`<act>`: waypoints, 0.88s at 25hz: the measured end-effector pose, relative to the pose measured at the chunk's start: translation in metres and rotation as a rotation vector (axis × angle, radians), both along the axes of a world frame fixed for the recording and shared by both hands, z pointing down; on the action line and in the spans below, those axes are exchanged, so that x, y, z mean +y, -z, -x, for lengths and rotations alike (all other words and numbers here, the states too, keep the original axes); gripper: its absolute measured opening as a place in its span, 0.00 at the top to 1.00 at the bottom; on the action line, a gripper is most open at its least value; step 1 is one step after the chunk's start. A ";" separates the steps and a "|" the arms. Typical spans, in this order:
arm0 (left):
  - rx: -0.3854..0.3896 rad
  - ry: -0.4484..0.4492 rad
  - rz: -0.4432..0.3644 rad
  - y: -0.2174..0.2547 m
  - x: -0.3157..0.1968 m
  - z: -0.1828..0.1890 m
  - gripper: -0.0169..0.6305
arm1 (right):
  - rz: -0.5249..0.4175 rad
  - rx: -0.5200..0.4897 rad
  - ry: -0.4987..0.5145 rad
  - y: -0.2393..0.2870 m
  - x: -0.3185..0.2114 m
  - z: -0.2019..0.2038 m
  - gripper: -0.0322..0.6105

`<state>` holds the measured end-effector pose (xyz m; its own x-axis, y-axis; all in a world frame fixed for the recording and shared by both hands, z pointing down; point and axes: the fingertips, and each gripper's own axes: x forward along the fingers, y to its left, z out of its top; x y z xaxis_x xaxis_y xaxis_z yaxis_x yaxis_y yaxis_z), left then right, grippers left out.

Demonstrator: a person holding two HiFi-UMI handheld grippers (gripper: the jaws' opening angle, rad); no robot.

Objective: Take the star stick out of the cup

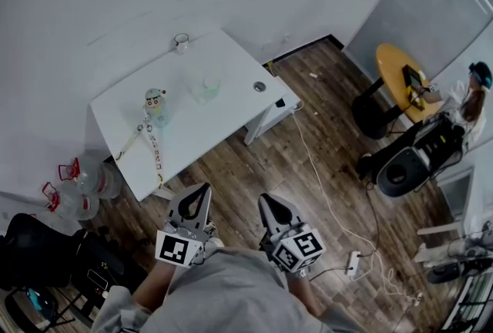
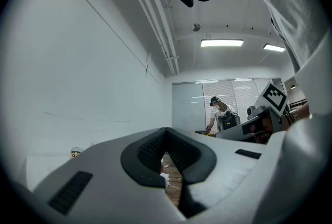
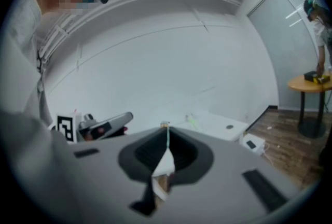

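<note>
A white table (image 1: 231,65) stands ahead of me across a strip of wood floor. On its left part is a small cup topped by a cartoon face (image 1: 156,102). A thin stick (image 1: 132,140) and a dotted strip (image 1: 156,150) slant from the cup toward the front edge; no star shape is clear at this size. A clear greenish cup (image 1: 206,85) stands mid-table and a small jar (image 1: 181,41) at the back. My left gripper (image 1: 202,190) (image 2: 166,134) and right gripper (image 1: 267,200) (image 3: 167,132) are held near my body, short of the table, both shut and empty.
Water bottles with red handles (image 1: 77,183) sit on the floor left of the table, with a black bag (image 1: 35,254) nearer me. A cable runs to a power strip (image 1: 354,264) at the right. A person (image 1: 471,96) stands by an orange round table (image 1: 397,69) at the far right.
</note>
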<state>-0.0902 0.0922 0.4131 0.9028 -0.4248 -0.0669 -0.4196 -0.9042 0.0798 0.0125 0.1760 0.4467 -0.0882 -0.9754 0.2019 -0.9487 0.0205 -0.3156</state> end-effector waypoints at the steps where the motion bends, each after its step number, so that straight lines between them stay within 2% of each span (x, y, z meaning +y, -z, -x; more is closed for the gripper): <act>1: 0.000 0.002 -0.002 0.001 -0.004 0.000 0.93 | 0.002 -0.001 0.000 -0.001 -0.004 -0.001 0.89; 12: -0.012 0.037 0.014 -0.007 -0.042 0.010 0.93 | 0.007 0.023 0.039 -0.004 -0.047 0.005 0.89; 22: -0.033 0.084 0.035 -0.018 -0.067 0.003 0.93 | 0.042 0.054 0.095 -0.013 -0.081 -0.014 0.89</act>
